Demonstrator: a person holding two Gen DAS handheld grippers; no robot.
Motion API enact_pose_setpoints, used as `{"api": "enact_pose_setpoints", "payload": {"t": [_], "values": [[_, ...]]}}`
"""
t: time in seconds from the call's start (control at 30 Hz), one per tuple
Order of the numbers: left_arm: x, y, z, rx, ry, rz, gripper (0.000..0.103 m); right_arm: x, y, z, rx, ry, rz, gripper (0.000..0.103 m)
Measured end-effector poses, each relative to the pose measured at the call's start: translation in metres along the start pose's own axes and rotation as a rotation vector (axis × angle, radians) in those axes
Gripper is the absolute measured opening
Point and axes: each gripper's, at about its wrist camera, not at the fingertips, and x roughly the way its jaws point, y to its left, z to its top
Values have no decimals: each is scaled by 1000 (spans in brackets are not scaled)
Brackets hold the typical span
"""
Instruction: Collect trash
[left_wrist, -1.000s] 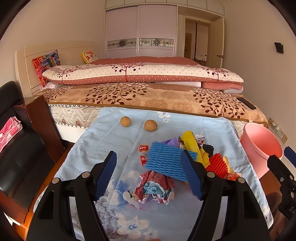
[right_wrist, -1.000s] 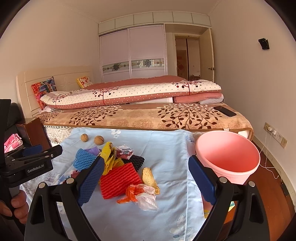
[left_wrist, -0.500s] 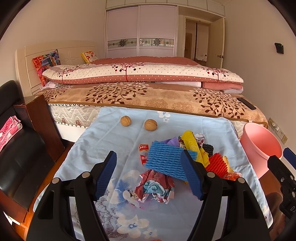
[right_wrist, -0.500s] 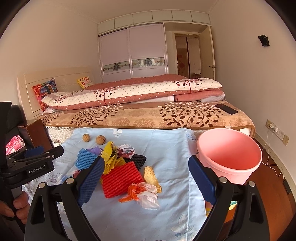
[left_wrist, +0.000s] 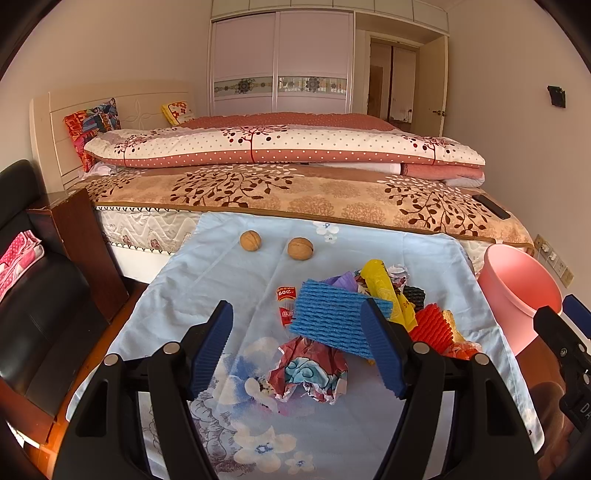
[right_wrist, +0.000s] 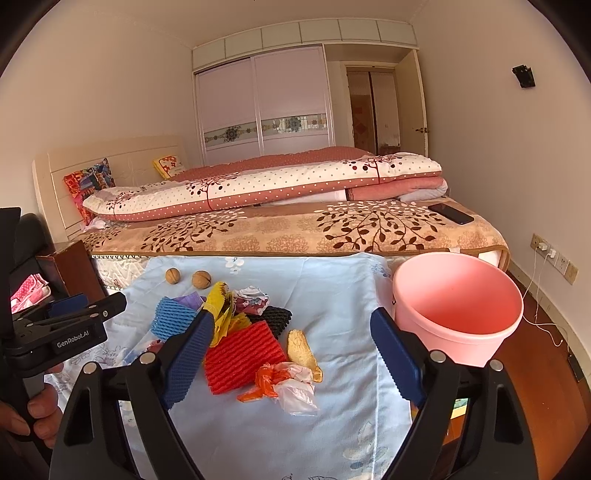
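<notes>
A heap of trash lies on the light-blue flowered cloth (left_wrist: 221, 273): a blue foam net (left_wrist: 332, 321), a red foam net (right_wrist: 243, 354), a yellow bag (left_wrist: 384, 288), a black net (right_wrist: 271, 317), a crumpled printed wrapper (left_wrist: 310, 369) and an orange-and-white plastic bag (right_wrist: 284, 380). My left gripper (left_wrist: 295, 304) hangs open above the wrapper and the blue net, touching neither. My right gripper (right_wrist: 291, 315) hovers over the red net and the plastic bag. Its jaws are closing, still wide, with nothing pressed between the pads. The pink bucket (right_wrist: 443, 343) stands to its right.
Two walnuts (left_wrist: 251, 240) (left_wrist: 300, 248) lie at the cloth's far edge, and a small red packet (left_wrist: 286, 306) lies beside the blue net. A bed (left_wrist: 295, 199) bearing a phone (right_wrist: 450, 213) runs behind. A black chair (left_wrist: 37, 314) and a wooden stand (left_wrist: 81, 240) are at left.
The right gripper's pads have drawn slightly closer together. Neither hand has shifted, and the trash lies as before.
</notes>
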Motion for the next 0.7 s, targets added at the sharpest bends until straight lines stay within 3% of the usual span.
{"api": "enact_pose_setpoints", "payload": {"t": [0.7], "values": [[-2, -1, -2, -6, 7, -3, 72, 0, 2, -2, -15, 6, 9, 78]]}}
